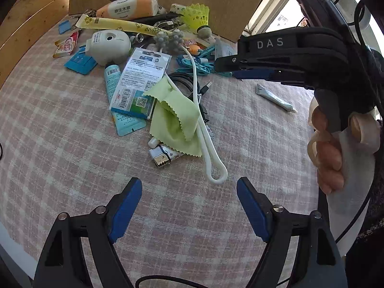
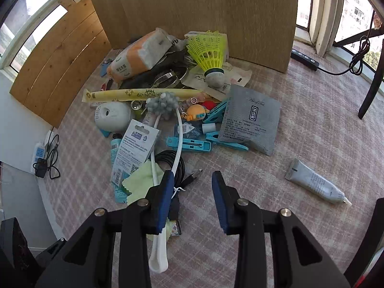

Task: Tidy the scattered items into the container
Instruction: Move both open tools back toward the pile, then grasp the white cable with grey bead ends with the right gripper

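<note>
Pink plaid tablecloth, yellow (neon) shuttlecock

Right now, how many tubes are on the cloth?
2: a grey tube lying alone at the right, a blue tube partly under the card. The pile may hide more.

We hold our left tongs angled steeply down, jaws spread wide and empty. Our right tongs tilt down too, jaws partly apart, gripping nothing.
</note>
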The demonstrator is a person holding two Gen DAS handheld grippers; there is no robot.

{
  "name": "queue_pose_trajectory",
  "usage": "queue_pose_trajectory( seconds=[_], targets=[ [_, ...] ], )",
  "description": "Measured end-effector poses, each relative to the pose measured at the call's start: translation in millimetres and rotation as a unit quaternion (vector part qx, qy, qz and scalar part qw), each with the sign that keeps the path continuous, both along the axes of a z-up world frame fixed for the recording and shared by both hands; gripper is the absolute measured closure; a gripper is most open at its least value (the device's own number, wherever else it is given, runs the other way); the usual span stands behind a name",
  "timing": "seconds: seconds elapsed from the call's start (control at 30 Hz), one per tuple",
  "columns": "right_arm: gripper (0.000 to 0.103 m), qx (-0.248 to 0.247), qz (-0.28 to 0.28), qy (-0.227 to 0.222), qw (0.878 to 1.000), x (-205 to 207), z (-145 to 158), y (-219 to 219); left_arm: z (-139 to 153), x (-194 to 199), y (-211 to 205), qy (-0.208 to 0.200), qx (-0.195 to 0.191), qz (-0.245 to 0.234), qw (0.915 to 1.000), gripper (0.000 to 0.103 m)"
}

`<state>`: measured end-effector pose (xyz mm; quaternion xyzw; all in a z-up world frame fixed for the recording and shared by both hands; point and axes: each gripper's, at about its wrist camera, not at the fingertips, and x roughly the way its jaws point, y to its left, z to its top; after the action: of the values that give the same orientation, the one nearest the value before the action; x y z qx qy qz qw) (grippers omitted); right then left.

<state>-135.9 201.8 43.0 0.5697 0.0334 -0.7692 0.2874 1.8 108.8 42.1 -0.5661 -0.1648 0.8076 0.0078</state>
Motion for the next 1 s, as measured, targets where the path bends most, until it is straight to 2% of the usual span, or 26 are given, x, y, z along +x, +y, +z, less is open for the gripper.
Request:
queue_pose_trajectory(
  seconds=[0.37,0.43,0.6,0.67,0.7,0.77,0.83,1.0],
  targets=[
    [0.073,0.003,0.006,-0.047,0.999,-25.2,-32.2,-31.3,-16.9,-16.3,15.8,-0.02,0.001,-0.007,0.9998,0.024],
    [0.073,0.004,0.01,-0.05,0.999,-26.3,-35.2,-34.7,-19.6,-19.0,17.8,-0.025,0.002,-0.007,0.9997,0.031],
    [0.077,0.004,0.011,-0.055,0.998,-29.6,-39.5,-36.2,-23.3,-25.5,24.7,-0.03,0.0,-0.014,0.9995,0.039],
    [0.082,0.002,0.008,-0.061,0.998,-32.0,-41.9,-34.5,-25.3,-27.0,27.0,-0.033,0.004,-0.018,0.9993,0.048],
    [0.083,-0.003,0.007,-0.068,0.998,-33.0,-43.0,-33.6,-26.3,-27.1,27.5,-0.034,0.006,-0.018,0.9992,0.056],
    [0.091,-0.011,0.008,-0.078,0.997,-34.2,-44.1,-32.3,-26.7,-26.1,28.0,-0.033,0.008,-0.018,0.9992,0.063],
    [0.095,-0.014,0.019,-0.083,0.996,-33.5,-43.1,-31.6,-26.5,-24.8,28.2,-0.034,0.017,-0.022,0.999,0.081],
    [0.095,-0.038,0.012,-0.098,0.994,-30.2,-36.8,-23.4,-21.2,-16.3,29.9,-0.024,0.029,-0.026,0.999,0.082]
  ],
)
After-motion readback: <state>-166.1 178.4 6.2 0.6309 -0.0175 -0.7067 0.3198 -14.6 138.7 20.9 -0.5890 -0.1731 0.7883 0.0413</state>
